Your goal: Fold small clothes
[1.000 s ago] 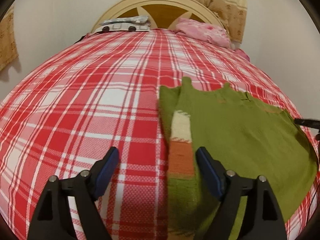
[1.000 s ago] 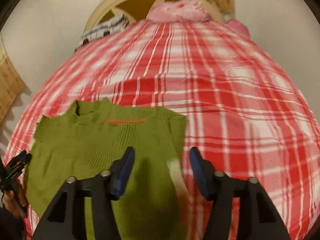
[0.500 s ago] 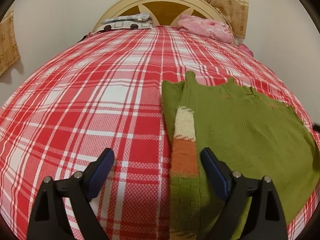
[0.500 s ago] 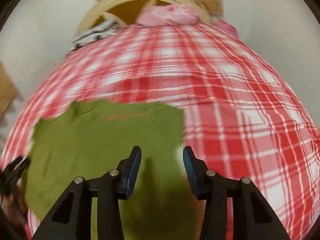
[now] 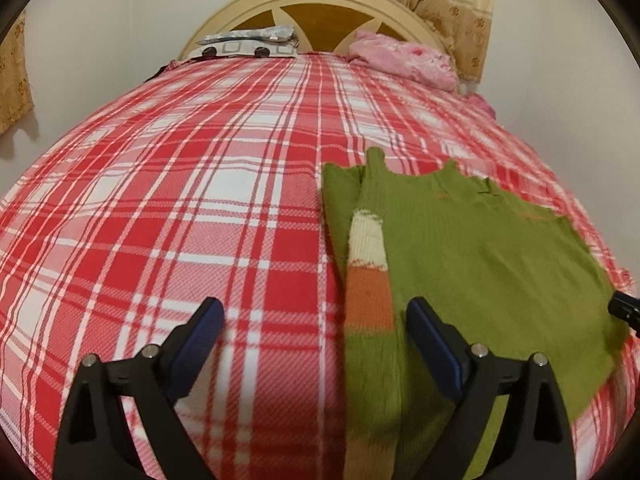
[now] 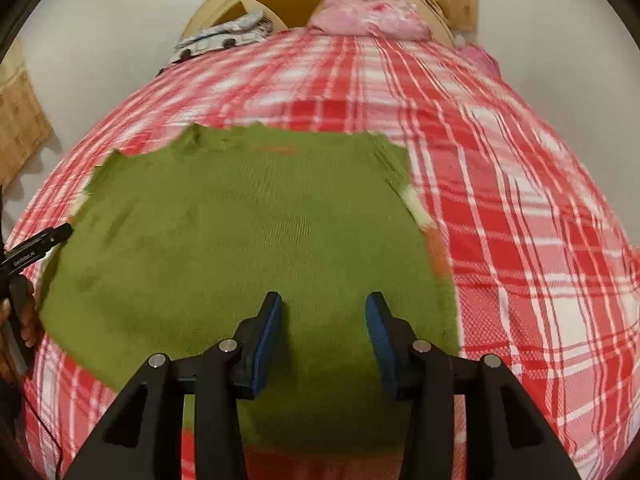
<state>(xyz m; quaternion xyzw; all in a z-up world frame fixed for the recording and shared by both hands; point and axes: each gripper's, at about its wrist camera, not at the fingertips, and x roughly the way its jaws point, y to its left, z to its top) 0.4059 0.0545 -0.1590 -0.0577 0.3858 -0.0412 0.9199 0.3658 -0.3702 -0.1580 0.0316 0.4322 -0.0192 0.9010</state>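
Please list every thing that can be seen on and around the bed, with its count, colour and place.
sweater: one, green, flat on the bedcover, a striped sleeve folded along its edge.
bedcover: one, red and white plaid, over the bed.
headboard: one, cream and brown, far end.
pillow: one, grey and white, by the headboard.
pink cloth: one, bunched beside the pillow.
curtains: beige, behind the headboard.
left gripper: black, blue pads, jaws opening, sleeve between them.
right gripper: black, blue pads, open above the sweater.

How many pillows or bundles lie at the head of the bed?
2: a patterned grey-white pillow at the left, a pink bundle at the right, both against the headboard. More may be hidden.
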